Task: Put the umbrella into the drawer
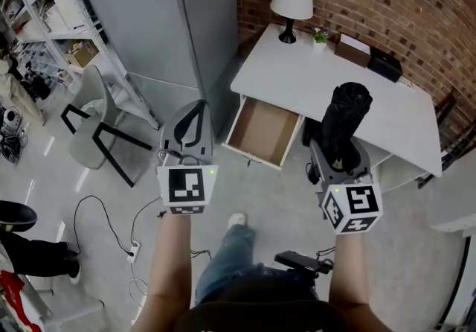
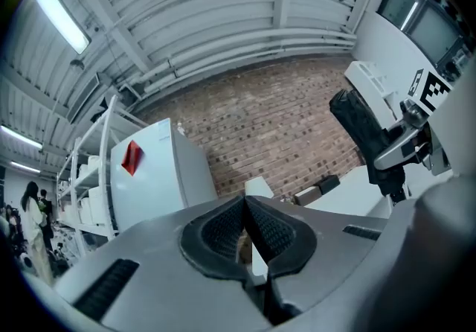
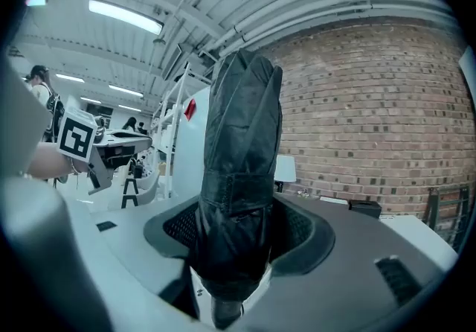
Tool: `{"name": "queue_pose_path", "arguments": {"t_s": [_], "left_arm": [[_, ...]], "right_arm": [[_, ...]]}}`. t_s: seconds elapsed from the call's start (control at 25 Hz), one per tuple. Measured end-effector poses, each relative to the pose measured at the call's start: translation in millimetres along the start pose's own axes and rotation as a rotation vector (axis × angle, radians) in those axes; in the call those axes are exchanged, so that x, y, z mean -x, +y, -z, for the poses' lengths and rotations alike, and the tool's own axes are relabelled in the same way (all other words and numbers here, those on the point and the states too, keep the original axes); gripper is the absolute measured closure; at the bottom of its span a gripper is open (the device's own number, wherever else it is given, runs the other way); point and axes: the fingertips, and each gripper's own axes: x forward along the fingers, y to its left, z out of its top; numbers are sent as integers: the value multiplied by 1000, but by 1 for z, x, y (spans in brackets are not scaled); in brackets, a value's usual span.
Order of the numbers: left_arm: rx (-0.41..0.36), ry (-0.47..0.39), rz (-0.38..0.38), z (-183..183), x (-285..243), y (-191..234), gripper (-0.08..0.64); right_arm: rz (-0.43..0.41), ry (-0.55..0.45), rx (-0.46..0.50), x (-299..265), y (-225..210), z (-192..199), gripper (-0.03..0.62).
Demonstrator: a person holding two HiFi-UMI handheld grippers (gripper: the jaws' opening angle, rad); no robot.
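A folded black umbrella point(image 1: 346, 116) in its sleeve stands up from my right gripper point(image 1: 341, 150), whose jaws are shut on its lower part. In the right gripper view the umbrella point(image 3: 239, 152) fills the gap between the two pads point(image 3: 301, 228). The open drawer point(image 1: 262, 132), brown inside and with nothing showing in it, sticks out of the white desk point(image 1: 335, 77) ahead, between my two grippers. My left gripper point(image 1: 195, 111) hovers left of the drawer. Its jaws point(image 2: 245, 208) are shut with nothing between them. From the left gripper view the umbrella point(image 2: 363, 126) shows at the right.
On the desk stand a white lamp point(image 1: 291, 1), a small plant point(image 1: 320, 35) and a black box point(image 1: 384, 65) by the brick wall. A tall grey cabinet point(image 1: 160, 10) is left of the desk. A grey chair point(image 1: 93, 126), shelves point(image 1: 52, 3) and floor cables point(image 1: 111, 226) lie left.
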Motion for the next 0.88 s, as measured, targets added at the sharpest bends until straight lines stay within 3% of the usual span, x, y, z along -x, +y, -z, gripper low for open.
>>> {"name": "queue_pose_path", "arguments": {"t_s": [0.28, 0.48, 0.72, 0.88], "left_arm": [[41, 53, 54, 69, -102, 53, 558], [100, 134, 100, 128, -144, 54, 558], [156, 220, 172, 191, -174, 33, 558], [144, 279, 204, 225, -186, 18, 558]], "right_arm": [[3, 82, -4, -130, 11, 24, 345], [-33, 181, -20, -195, 27, 72, 345], [-154, 323, -2, -261, 52, 165, 345], [-237, 459, 26, -297, 71, 244, 345]]}}
